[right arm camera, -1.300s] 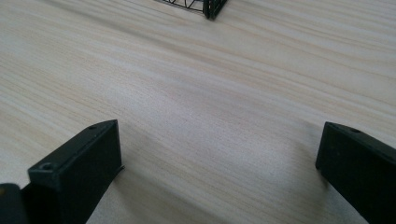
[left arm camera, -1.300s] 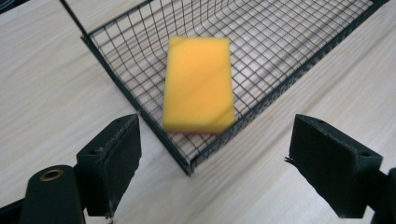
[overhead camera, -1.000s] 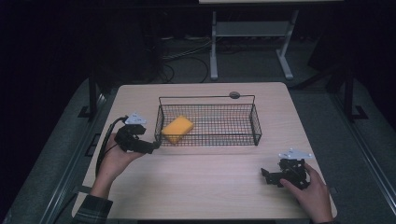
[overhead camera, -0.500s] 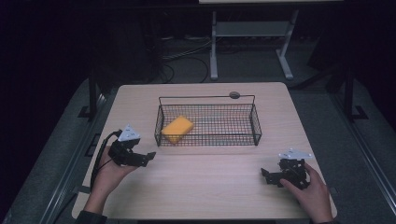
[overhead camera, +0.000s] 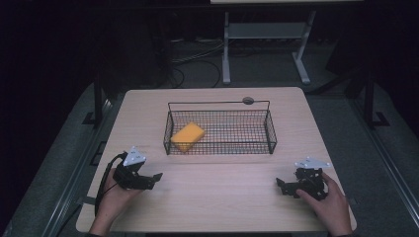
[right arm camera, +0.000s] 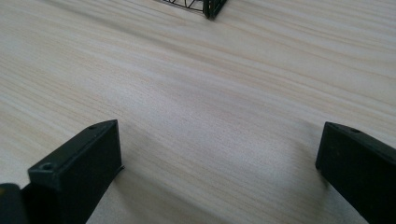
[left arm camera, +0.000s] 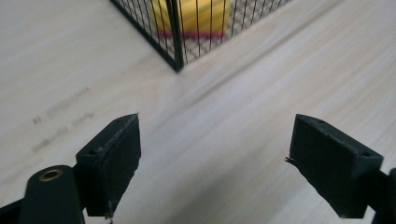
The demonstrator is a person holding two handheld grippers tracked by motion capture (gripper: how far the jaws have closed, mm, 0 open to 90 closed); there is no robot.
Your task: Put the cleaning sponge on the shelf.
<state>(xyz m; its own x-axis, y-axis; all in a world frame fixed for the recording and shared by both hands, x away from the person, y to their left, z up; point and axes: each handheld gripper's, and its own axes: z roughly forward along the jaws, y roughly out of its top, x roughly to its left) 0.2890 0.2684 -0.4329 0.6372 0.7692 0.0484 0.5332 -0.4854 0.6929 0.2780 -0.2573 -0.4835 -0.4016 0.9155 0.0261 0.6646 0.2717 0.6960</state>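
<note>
A yellow sponge [overhead camera: 187, 136] lies in the left end of a black wire basket [overhead camera: 271, 133] on the middle of the wooden table. My left gripper [overhead camera: 156, 177] rests low over the table's front left, open, nothing between its jaws. In the left gripper view the basket's corner [left arm camera: 176, 51] and the sponge [left arm camera: 196, 16] stand ahead of the open gripper [left arm camera: 215, 158]. My right gripper [overhead camera: 280, 185] sits at the front right, open and empty. In the right gripper view the gripper [right arm camera: 219, 163] has bare wood between its jaws, with a basket corner [right arm camera: 212, 8] at the top.
A small dark round disc [overhead camera: 248, 100] lies on the table behind the basket. The table [overhead camera: 222, 197] has bare wood in front of the basket between both hands. A white metal stand [overhead camera: 262, 44] and cables sit on the floor beyond.
My left gripper has drawn back from the basket's left end toward the table's front edge, open and empty. The right gripper has stayed in place.
</note>
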